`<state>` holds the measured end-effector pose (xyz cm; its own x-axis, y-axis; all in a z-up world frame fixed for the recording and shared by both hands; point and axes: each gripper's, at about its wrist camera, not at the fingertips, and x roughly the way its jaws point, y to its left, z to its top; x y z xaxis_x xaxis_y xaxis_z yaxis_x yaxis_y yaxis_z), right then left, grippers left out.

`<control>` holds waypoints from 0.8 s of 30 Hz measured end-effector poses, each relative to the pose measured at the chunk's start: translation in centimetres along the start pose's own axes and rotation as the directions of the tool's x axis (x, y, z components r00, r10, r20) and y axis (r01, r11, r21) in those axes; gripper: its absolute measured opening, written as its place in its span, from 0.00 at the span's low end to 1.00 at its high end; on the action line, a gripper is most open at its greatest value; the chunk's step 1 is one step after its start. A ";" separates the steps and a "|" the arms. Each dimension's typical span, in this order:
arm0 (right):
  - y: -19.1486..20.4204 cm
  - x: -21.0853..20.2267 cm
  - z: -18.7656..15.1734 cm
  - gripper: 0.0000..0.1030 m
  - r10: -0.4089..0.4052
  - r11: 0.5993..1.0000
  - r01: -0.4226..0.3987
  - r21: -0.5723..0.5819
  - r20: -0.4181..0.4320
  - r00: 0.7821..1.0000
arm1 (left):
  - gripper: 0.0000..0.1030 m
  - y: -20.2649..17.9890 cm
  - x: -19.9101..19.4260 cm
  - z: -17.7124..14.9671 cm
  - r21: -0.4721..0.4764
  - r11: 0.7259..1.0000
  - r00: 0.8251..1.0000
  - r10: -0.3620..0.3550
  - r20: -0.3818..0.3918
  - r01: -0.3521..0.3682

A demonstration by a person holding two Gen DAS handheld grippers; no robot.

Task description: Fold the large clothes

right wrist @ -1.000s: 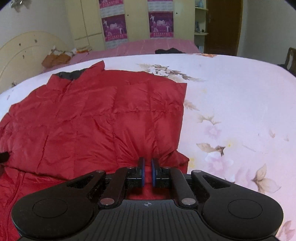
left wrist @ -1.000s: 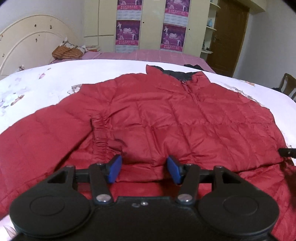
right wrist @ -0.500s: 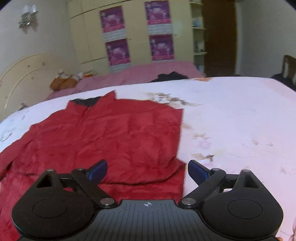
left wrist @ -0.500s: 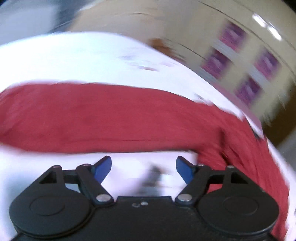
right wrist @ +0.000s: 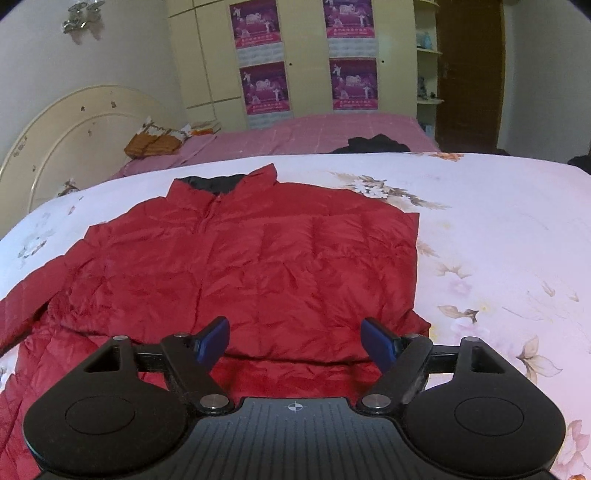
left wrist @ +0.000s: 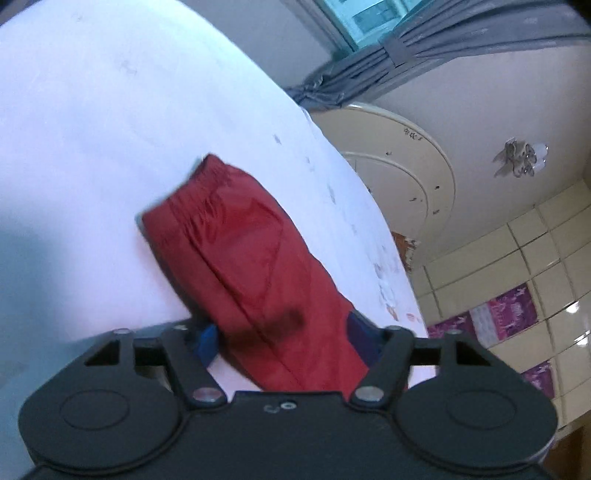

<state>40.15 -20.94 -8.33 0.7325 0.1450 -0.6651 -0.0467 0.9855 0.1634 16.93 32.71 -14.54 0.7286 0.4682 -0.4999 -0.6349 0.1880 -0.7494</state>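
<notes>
Red quilted jacket (right wrist: pixel 258 266), dark grey collar lining. Red sleeve (left wrist: pixel 243 254) in the left wrist view (blurred). Bedsheet (right wrist: pixel 498 236) white-pink with brown and pink flowers. Second bed cover (right wrist: pixel 314 133) pink checked. Posters (right wrist: pixel 352 83) magenta. Cream headboard (right wrist: pixel 74 122). Blue pads (right wrist: pixel 212 338), black gripper bodies.

Bedroom interior. Ahead of the tongs: cream wardrobe (right wrist: pixel 306 55) bearing purple posters (right wrist: pixel 264 86), pink-covered bed (right wrist: pixel 314 134), dark wooden door (right wrist: pixel 469 70). Ahead-left: curved cream headboard (right wrist: pixel 74 125), wall lamp (right wrist: pixel 79 18). Elsewhere: window (left wrist: pixel 369 18) with grey curtain (left wrist: pixel 424 55).
</notes>
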 end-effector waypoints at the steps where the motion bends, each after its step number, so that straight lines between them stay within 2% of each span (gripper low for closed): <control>1: -0.1 0.0 0.1 0.76 -0.005 1.000 0.005 0.008 0.002 1.000 | 0.38 -0.1 0.2 -0.2 0.025 1.000 1.000 0.008 -0.003 -0.008; 3: -0.4 0.0 0.3 0.76 -0.015 1.000 0.015 0.022 0.005 1.000 | 0.05 0.7 0.7 0.7 0.051 0.999 0.998 0.017 -0.065 -0.014; 5: -0.7 0.0 0.6 0.76 -0.031 0.999 0.031 0.031 0.006 1.000 | 0.05 -0.4 1.3 1.4 0.086 0.996 0.998 0.015 -0.061 -0.010; 7: -1.1 0.2 0.8 0.75 -0.050 0.998 0.050 0.045 0.008 0.999 | 0.05 -2.9 1.3 1.5 0.196 0.980 0.999 -0.027 -0.046 0.036; 10: -1.6 0.4 1.0 0.73 -0.071 0.994 0.070 0.087 0.006 0.997 | 0.05 -8.3 1.9 0.3 0.336 0.930 0.988 -0.132 -0.078 0.151; 11: -1.7 0.5 1.1 0.72 -0.076 0.992 0.075 0.101 0.006 0.997 | 0.05 -10.4 2.4 -0.6 0.386 0.903 0.981 -0.161 -0.106 0.190; 13: -2.0 0.6 1.3 0.72 -0.094 0.988 0.092 0.121 0.009 0.996 | 0.05 -14.5 3.7 -2.8 0.474 0.840 0.963 -0.206 -0.174 0.265; 16: -2.7 0.6 1.7 0.72 -0.124 0.979 0.119 0.165 0.019 0.992 | 0.05 -20.3 5.2 -8.0 0.564 0.731 0.918 -0.241 -0.315 0.385; 17: -3.0 0.6 1.9 0.72 -0.133 0.975 0.127 0.183 0.021 0.991 | 0.05 -22.0 5.6 -10.1 0.595 0.682 0.899 -0.239 -0.366 0.424; 18: -3.3 0.6 2.0 0.73 -0.136 0.972 0.129 0.199 0.020 0.991 | 0.05 -23.7 5.6 -12.8 0.636 0.619 0.881 -0.231 -0.414 0.461; 19: -3.6 0.5 2.1 0.73 -0.138 0.969 0.131 0.212 0.020 0.990 | 0.05 -24.8 5.8 -14.7 0.656 0.573 0.864 -0.225 -0.450 0.491; 22: -4.4 0.0 2.1 0.73 -0.143 0.963 0.132 0.235 0.028 0.989 | 0.05 -27.5 5.1 -21.2 0.667 0.434 0.787 -0.200 -0.584 0.605; 24: -5.1 -0.4 2.0 0.73 -0.145 0.959 0.132 0.251 0.033 0.989 | 0.05 -28.7 4.3 -25.3 0.674 0.343 0.749 -0.172 -0.640 0.654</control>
<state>41.47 -26.21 -7.43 0.7538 -0.0024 -0.6571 0.2224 0.9419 0.2516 44.82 7.51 -6.15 0.8192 -0.2340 -0.5235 0.0862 0.9528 -0.2910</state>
